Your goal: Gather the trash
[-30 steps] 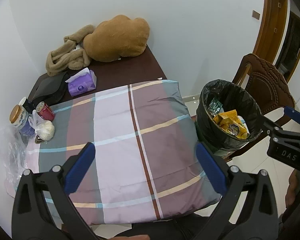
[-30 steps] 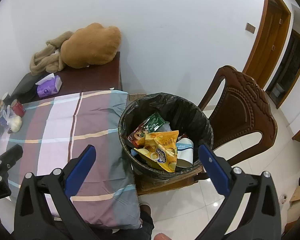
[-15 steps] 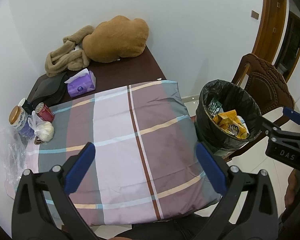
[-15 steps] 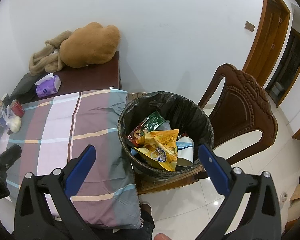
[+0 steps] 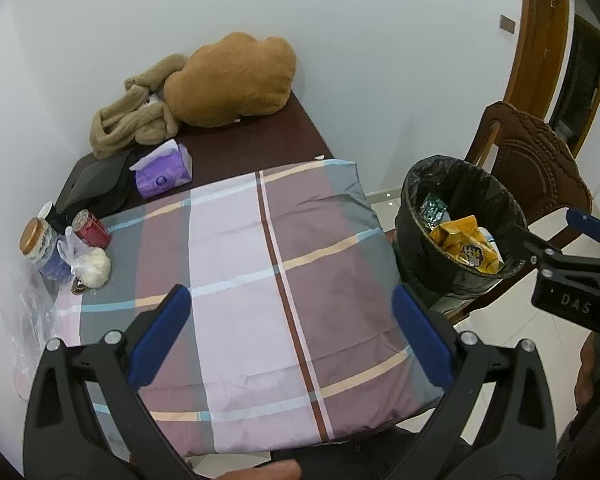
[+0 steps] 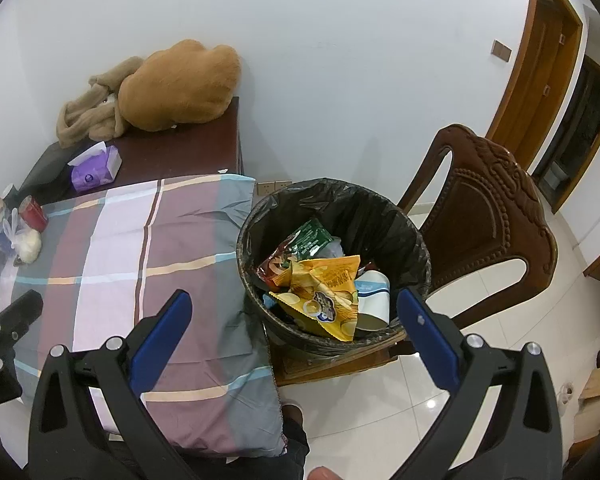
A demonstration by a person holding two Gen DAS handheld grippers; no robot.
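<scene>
Domestic room in a home: carved wooden chair, wooden doors, tiled floor, plaid cloth on bench, plush toy, tissue pack, lined bin.

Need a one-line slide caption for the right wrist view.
Open right tongs hover empty above the black-lined trash bin, filled with snack wrappers, beside the plaid-covered table.

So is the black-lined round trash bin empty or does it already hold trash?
Holds trash. The black-lined round trash bin contains a yellow chip bag, a green wrapper and a white paper cup.
</scene>
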